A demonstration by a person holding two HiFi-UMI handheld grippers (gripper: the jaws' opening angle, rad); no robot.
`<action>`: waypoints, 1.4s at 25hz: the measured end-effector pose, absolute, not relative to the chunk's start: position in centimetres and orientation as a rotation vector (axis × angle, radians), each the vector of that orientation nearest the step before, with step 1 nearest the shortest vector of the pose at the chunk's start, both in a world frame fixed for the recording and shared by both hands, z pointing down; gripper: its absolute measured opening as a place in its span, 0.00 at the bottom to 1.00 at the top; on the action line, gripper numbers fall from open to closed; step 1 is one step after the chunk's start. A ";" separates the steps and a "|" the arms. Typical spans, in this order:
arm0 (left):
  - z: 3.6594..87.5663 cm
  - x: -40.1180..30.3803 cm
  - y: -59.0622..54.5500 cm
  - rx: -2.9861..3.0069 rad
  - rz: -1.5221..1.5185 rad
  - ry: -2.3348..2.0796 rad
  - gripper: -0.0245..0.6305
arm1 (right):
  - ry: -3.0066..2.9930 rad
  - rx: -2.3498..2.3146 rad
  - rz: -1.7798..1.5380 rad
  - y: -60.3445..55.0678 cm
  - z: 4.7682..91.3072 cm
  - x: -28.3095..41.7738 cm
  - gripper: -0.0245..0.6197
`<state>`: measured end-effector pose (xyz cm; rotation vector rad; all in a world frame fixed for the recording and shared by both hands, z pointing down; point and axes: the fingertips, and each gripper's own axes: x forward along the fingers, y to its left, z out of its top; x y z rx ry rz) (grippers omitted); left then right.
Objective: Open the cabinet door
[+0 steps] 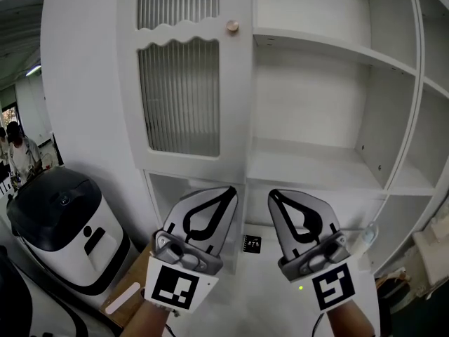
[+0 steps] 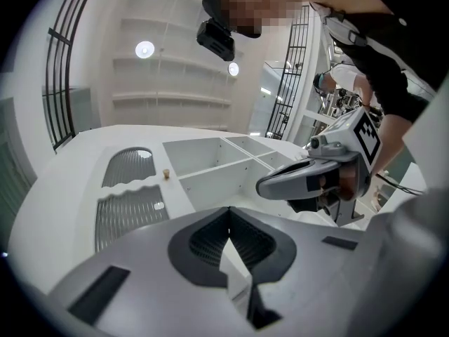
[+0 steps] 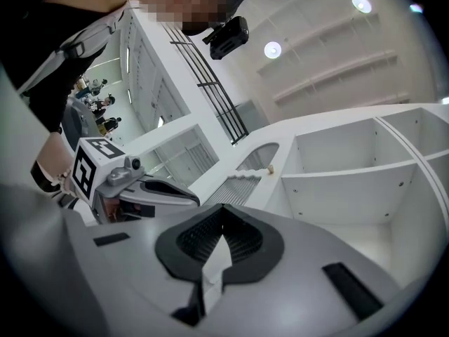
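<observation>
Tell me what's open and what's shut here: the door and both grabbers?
cabinet door: shut, flat against its frame.
knob: untouched.
left gripper: shut, holding nothing, below the door.
right gripper: shut, holding nothing.
shelves: no door in front.

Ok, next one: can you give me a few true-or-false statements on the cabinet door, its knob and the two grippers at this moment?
1. The ribbed-glass cabinet door is closed. True.
2. The left gripper is clamped on the knob. False: its jaws are together on nothing, and it is well below the knob.
3. The knob sits near the door's upper right edge in the head view. True.
4. The right gripper has its jaws wide apart. False: they are together and hold nothing.
</observation>
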<state>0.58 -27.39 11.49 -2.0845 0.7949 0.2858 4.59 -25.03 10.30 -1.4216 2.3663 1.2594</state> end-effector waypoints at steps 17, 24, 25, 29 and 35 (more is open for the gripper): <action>4.5 0.0 -29.2 -1.927 0.308 0.828 0.04 | 2.340 -1.374 1.345 -27.1 4.6 4.4 0.04; 1.0 -0.4 -30.1 -1.884 0.357 0.852 0.04 | 2.326 -1.367 1.429 -27.8 2.6 4.5 0.04; 0.4 -0.4 -30.3 -1.877 0.366 0.857 0.04 | 2.323 -1.360 1.436 -27.9 2.2 4.4 0.04; -1.9 -1.1 -31.6 -1.896 0.426 0.913 0.04 | 2.310 -1.336 1.442 -27.9 0.9 4.0 0.04; -5.2 -1.8 -33.4 -1.934 0.510 0.958 0.04 | 2.316 -1.338 1.456 -28.4 0.3 4.1 0.04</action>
